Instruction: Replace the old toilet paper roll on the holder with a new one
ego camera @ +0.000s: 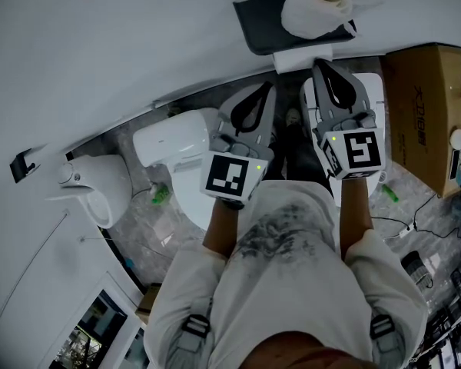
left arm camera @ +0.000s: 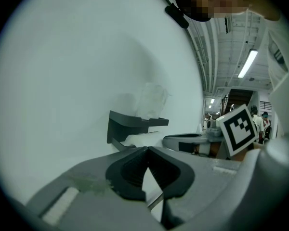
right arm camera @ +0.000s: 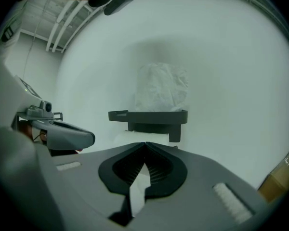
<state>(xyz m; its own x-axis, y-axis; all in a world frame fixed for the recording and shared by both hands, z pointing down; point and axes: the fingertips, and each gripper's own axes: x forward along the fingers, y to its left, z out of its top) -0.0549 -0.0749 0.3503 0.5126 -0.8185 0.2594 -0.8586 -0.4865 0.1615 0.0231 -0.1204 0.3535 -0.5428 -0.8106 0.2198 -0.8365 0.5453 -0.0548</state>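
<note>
**While both grippers point at the wall holder, their fingers are shut on nothing**

Seen from the head camera, the person's pale shirt [ego camera: 288, 260] fills the bottom of the view, with both forearms reaching forward. Each hand carries a gripper topped by a marker cube. The left gripper [ego camera: 270, 84] and right gripper [ego camera: 316, 62] lie side by side, close but apart. The right one reaches a little further toward the wall.

In the left gripper view, the fingers [left arm camera: 135, 165] meet at their tips. Only a narrow wedge of pale background shows behind the ribbed pads, and nothing is caught there. The right gripper's fingers [right arm camera: 161, 166] are also closed tip to tip and empty.

Below the grippers stands a white toilet [ego camera: 177, 141] on a grey marbled floor [ego camera: 138, 221]. A cardboard box [ego camera: 422, 106] sits off to the right.

Just beyond the fingertips, a dark grey holder [right arm camera: 149, 117] is fixed to the white wall [right arm camera: 221, 57]. It has a flat shelf on top. On that shelf stands a wrapped roll [right arm camera: 161, 88], upright in crinkled clear film. Under the shelf, the mounted roll [right arm camera: 127, 138] hangs on the holder; only its white upper curve shows above the right gripper's fingers. Neither gripper touches the holder or either roll.
</note>
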